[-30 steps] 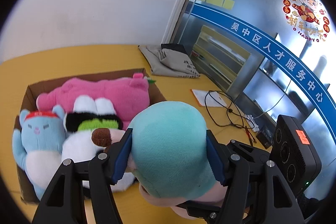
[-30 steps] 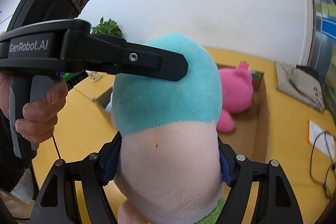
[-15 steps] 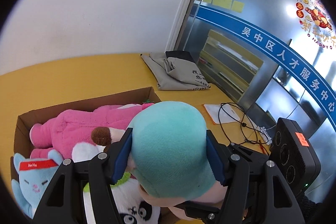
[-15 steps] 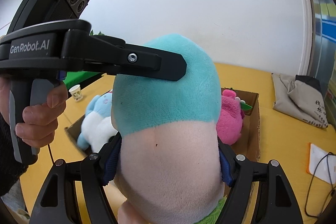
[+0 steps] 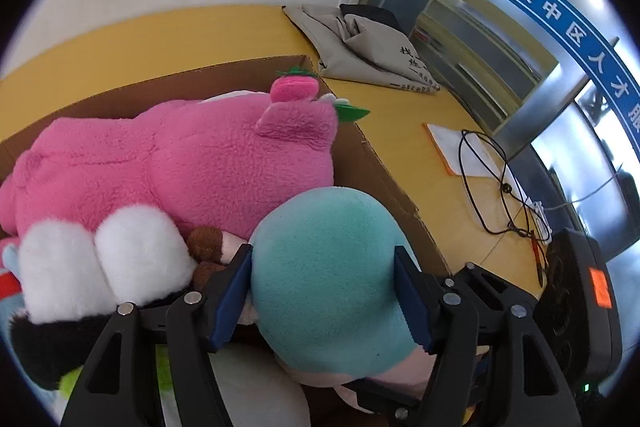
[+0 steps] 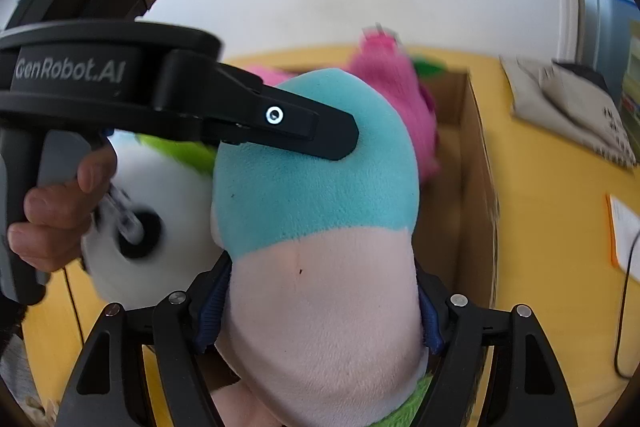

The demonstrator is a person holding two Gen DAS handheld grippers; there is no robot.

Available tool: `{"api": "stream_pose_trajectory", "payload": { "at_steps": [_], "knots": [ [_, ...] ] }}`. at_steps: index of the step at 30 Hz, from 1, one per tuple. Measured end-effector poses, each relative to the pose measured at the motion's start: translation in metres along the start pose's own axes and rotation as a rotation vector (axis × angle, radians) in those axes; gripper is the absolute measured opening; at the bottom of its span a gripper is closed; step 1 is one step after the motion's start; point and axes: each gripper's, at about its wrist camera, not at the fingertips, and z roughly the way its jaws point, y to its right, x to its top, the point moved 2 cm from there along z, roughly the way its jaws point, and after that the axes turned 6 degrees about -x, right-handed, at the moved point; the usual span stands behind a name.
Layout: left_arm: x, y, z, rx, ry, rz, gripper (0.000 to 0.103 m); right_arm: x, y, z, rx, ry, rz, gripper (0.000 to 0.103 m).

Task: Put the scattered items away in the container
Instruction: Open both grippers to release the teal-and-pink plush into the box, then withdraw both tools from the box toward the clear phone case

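A teal and pale pink plush toy hangs between both grippers over the cardboard box. My left gripper has its blue pads against the teal head, and its jaws are opening. My right gripper is shut on the toy's pale pink body. The left gripper's black finger crosses the teal head in the right wrist view. In the box lie a pink plush and a white and black panda plush, right beside the held toy. The box floor is hidden.
The box stands on a yellow table. Grey cloth bags lie beyond its far corner. To its right are an orange-edged paper and a black cable. A hand grips the left gripper's handle.
Both grippers have sunk and moved forward with the teal toy, from in front of the box to low over the plush toys inside it. The pink plush now looms much closer.
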Motion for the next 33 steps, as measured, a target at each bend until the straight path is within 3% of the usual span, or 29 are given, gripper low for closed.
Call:
{"api": "stream_pose_trajectory", "payload": {
  "at_steps": [6, 10, 13, 23, 28, 33],
  "knots": [
    [-0.001, 0.006, -0.023, 0.046, 0.038, -0.010, 0.075, -0.001, 0.000, -0.015, -0.040, 0.011, 0.017, 0.092],
    [0.003, 0.016, -0.065, 0.144, 0.144, 0.000, 0.074, 0.003, -0.007, -0.041, -0.074, 0.071, 0.003, 0.101],
    [-0.006, 0.026, -0.110, 0.168, 0.215, 0.030, 0.074, 0.008, -0.009, -0.065, -0.107, 0.099, 0.013, 0.102],
    [-0.103, 0.048, -0.237, 0.278, 0.315, 0.061, 0.077, -0.001, -0.044, -0.160, -0.183, 0.193, 0.013, 0.103],
    [-0.149, 0.046, -0.264, 0.319, 0.321, 0.042, 0.077, -0.009, -0.064, -0.191, -0.227, 0.214, 0.031, 0.103],
    [-0.183, 0.042, -0.268, 0.350, 0.318, -0.001, 0.077, -0.022, -0.086, -0.202, -0.241, 0.176, 0.042, 0.103]
  ]
}}
